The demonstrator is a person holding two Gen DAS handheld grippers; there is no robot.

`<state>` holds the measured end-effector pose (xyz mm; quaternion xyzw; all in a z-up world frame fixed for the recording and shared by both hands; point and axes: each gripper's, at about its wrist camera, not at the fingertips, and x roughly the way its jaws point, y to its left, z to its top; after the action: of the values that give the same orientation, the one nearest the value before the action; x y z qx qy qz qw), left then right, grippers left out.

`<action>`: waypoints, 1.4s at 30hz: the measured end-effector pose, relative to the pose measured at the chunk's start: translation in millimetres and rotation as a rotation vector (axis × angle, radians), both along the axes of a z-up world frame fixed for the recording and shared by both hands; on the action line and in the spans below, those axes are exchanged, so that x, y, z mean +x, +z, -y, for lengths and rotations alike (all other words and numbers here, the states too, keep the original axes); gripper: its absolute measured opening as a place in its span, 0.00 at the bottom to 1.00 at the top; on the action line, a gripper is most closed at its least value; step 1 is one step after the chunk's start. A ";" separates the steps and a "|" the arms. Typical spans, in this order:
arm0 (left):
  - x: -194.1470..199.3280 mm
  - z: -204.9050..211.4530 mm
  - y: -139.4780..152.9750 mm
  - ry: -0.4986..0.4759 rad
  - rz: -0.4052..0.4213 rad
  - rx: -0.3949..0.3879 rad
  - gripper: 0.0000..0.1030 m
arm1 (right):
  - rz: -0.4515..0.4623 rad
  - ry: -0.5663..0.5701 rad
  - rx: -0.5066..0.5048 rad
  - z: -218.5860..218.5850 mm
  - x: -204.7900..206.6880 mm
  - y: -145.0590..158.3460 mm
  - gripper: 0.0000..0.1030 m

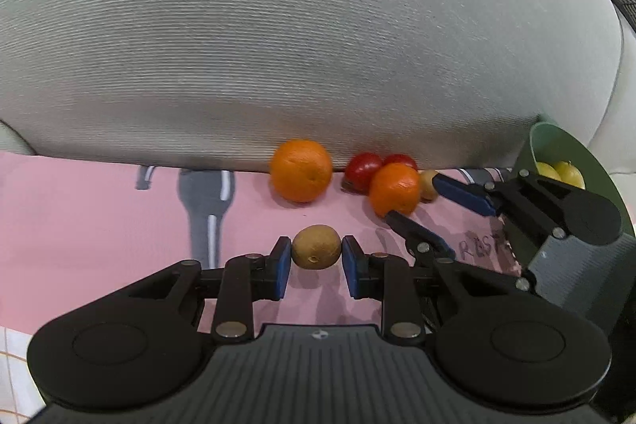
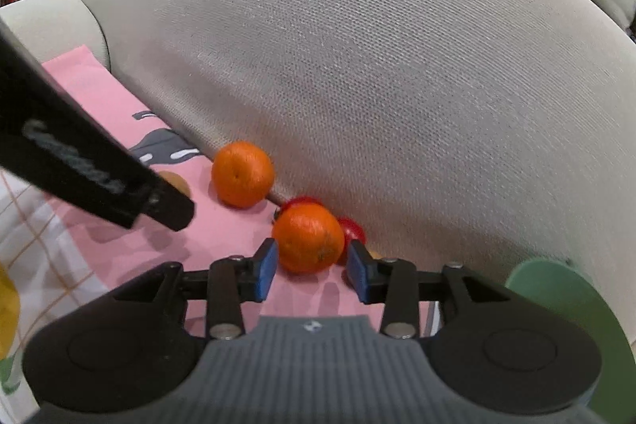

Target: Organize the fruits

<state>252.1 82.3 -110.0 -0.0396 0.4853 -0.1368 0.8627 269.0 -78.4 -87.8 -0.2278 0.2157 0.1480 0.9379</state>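
Observation:
A brown kiwi (image 1: 317,247) lies on the pink cloth (image 1: 99,217), and my left gripper (image 1: 317,259) is shut on it, a blue pad pressing each side. My right gripper (image 2: 312,265) stands open around an orange (image 2: 308,237); a thin gap shows at its right pad. The left wrist view shows the same right gripper (image 1: 413,197) straddling that orange (image 1: 395,189). A second orange (image 1: 301,170) (image 2: 242,173) rests against the cushion. Two red tomatoes (image 1: 363,165) and another kiwi (image 1: 427,183) sit behind the straddled orange.
A green bowl (image 1: 556,146) (image 2: 556,289) holding yellow lemons (image 1: 560,171) stands at the right. A large pale cushion (image 1: 278,26) rises just behind the fruit. The left tool's black body (image 2: 99,177) crosses the right wrist view. A checked cloth (image 2: 39,225) lies at the left.

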 end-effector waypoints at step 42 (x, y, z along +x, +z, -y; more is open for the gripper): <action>-67.0 91.3 101.0 -0.202 0.140 -0.008 0.30 | -0.167 -0.079 0.324 124.6 -89.0 96.3 0.40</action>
<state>185.0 -9.0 -9.1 0.0156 0.4249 -0.2273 0.8761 180.0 -203.0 8.5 -0.0522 0.2751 0.1621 0.9462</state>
